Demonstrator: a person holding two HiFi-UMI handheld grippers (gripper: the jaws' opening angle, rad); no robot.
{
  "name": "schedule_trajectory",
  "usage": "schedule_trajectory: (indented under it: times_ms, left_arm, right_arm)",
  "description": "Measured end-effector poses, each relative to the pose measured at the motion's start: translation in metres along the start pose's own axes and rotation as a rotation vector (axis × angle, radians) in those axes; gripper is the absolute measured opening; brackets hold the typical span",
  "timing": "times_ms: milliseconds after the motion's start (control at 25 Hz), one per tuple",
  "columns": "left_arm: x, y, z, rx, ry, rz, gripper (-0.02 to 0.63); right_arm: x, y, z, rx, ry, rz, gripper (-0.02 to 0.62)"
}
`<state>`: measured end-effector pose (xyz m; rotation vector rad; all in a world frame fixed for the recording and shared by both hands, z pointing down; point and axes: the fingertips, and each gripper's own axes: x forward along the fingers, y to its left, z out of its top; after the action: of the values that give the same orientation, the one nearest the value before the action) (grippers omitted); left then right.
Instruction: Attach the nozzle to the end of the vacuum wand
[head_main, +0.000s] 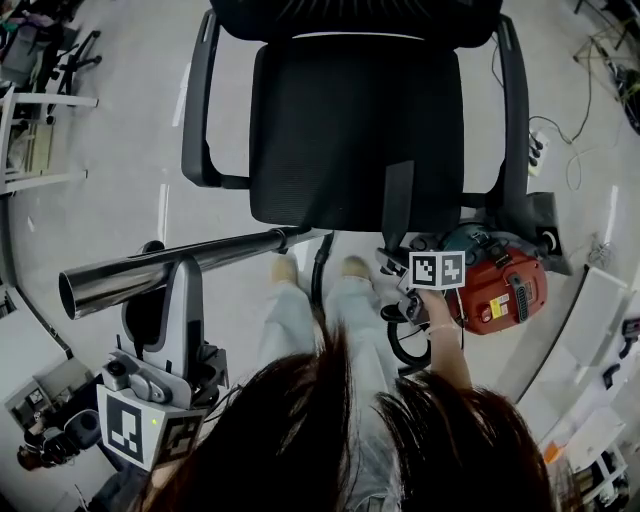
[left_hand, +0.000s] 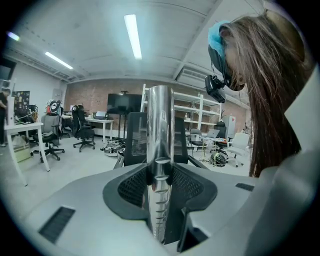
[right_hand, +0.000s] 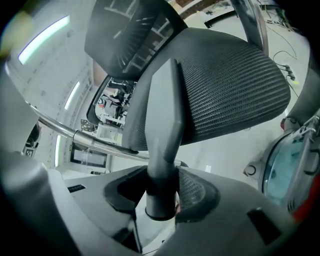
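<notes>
Left claw (head_main: 185, 272) was clamped on the chrome wand (head_main: 215, 252), jaws narrow around the tube; the left gripper view showed the wand (left_hand: 160, 150) running straight up between them. Right claw (head_main: 402, 262) was closed on the dark nozzle (head_main: 397, 200), gripping its round collar end, flat tip pointing to 12 o'clock over the chair (head_main: 355, 130) seat. The right gripper view confirmed this: nozzle (right_hand: 164, 125) stood between the jaws, collar low in the grip. In the head view the wand's long axis ran from roughly 8 o'clock to 2 o'clock, with its open mouth at the 8 o'clock end, just past the left claw. The other end went toward the hose (head_main: 318, 268) near the chair base. The red vacuum (head_main: 497, 285) sat on the floor at 3 o'clock from the right claw. Key relation: the wand's mouth lay at about 9 o'clock from the nozzle, well apart, on the far side of the left claw. Nozzle and wand were not touching and not lined up, nearly crosswise. Likely next: the right claw carries the nozzle across to 9 o'clock and turns its collar onto the mouth, or the left claw swings the wand round. The collar sat partly inside the jaws, so seating it might be awkward.
</notes>
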<state>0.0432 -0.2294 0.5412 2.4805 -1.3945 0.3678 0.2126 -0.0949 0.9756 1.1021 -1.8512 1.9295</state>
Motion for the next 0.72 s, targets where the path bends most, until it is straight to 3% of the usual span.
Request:
schedule_trajectory:
  times_ms: [440,720]
  left_arm:
    - [0.001,-0.004,0.002,0.002,0.006,-0.021,0.155]
    - [0.002,-0.007,0.004,0.004,0.033,-0.084,0.155]
  right_arm:
    - [-0.027,0.010,-0.004,0.072,-0.084,-0.012,0.186]
    - [-0.040,0.028,-0.013,0.122,-0.132,-0.031,0.186]
